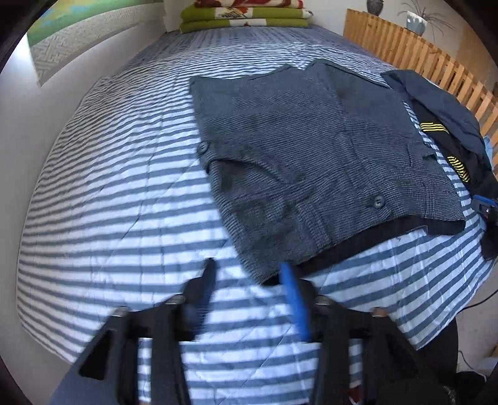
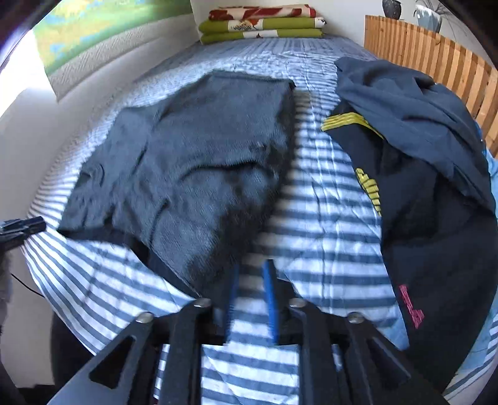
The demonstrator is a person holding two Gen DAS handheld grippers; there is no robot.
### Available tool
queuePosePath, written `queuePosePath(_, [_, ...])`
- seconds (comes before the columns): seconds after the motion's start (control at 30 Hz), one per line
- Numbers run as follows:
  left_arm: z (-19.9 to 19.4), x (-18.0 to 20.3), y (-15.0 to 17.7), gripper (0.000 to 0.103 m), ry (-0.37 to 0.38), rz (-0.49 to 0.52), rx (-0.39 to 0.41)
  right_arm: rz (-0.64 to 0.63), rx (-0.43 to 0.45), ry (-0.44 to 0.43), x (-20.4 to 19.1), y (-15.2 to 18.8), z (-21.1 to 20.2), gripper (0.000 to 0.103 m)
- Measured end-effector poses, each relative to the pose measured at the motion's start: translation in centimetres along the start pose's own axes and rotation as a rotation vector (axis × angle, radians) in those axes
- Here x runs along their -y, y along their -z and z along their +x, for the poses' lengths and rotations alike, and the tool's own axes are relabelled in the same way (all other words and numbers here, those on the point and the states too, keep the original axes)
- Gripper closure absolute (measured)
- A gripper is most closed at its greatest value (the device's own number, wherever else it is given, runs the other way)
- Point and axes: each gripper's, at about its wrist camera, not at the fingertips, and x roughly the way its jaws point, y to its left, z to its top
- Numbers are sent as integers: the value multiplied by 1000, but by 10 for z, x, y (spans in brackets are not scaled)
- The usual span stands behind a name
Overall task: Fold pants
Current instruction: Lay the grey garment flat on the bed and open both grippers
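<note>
Grey checked pants (image 1: 311, 155) lie folded flat on the striped bedspread (image 1: 109, 202), two buttons showing and a dark lining edge along the near side. My left gripper (image 1: 249, 274) hovers open just in front of their near corner, with only striped sheet between its fingers. In the right wrist view the pants (image 2: 199, 162) sit left of centre. My right gripper (image 2: 252, 271) stands narrowly open at their near right corner, holding nothing. Each gripper shows at the edge of the other's view: right gripper (image 1: 484, 208), left gripper (image 2: 21, 229).
A heap of dark navy clothes with yellow stripes (image 2: 420, 155) lies right of the pants, also seen as the navy heap (image 1: 442, 124). Folded green blankets (image 1: 246, 18) are stacked at the far end. A wooden slatted rail (image 1: 420, 56) bounds the right; a white wall (image 1: 25, 155) the left.
</note>
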Motion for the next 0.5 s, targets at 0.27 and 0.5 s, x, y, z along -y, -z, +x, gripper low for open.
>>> queuePosePath(0.27, [48, 0, -11, 32, -18, -77, -95, 167, -87, -91, -8, 6, 24, 49])
queuePosePath(0.5, [58, -3, 5, 36, 15, -106, -95, 246, -128, -172, -8, 20, 34, 49])
